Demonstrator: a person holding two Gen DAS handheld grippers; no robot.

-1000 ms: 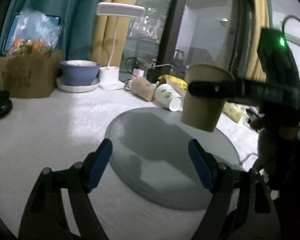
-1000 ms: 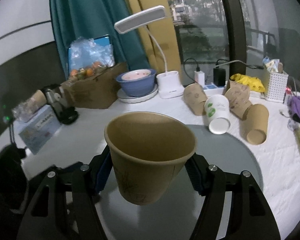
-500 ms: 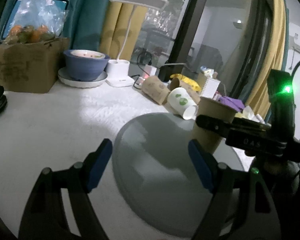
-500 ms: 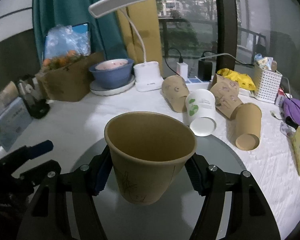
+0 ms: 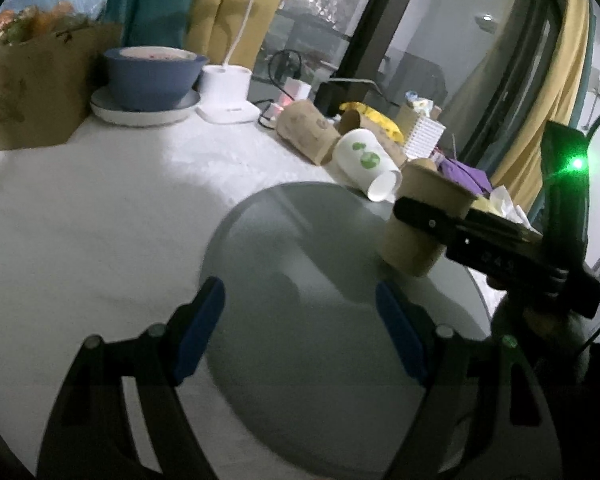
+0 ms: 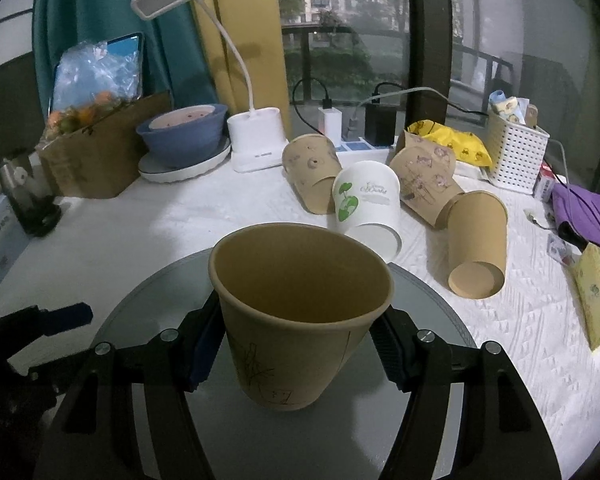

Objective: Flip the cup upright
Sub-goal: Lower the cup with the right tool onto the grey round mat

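Note:
A brown paper cup [image 6: 296, 316] stands upright, mouth up, between the blue pads of my right gripper [image 6: 296, 344], which is shut on it. Its base rests on or just above the round grey tray [image 6: 420, 360]. In the left wrist view the same cup [image 5: 416, 224] sits at the tray's [image 5: 300, 280] right side, with the right gripper's finger [image 5: 440, 220] across it. My left gripper [image 5: 300, 332] is open and empty, low over the tray's near edge.
Several paper cups lie on their sides behind the tray: a white one [image 6: 368, 204] and brown ones [image 6: 476, 248]. A blue bowl on a plate [image 6: 184, 136], a desk lamp [image 6: 256, 140], a cardboard box [image 6: 96, 156] and a white basket [image 6: 516, 152] stand along the back.
My right gripper has lowered the upright cup from the air down to the tray's right side. My left gripper has stayed open and shifted left.

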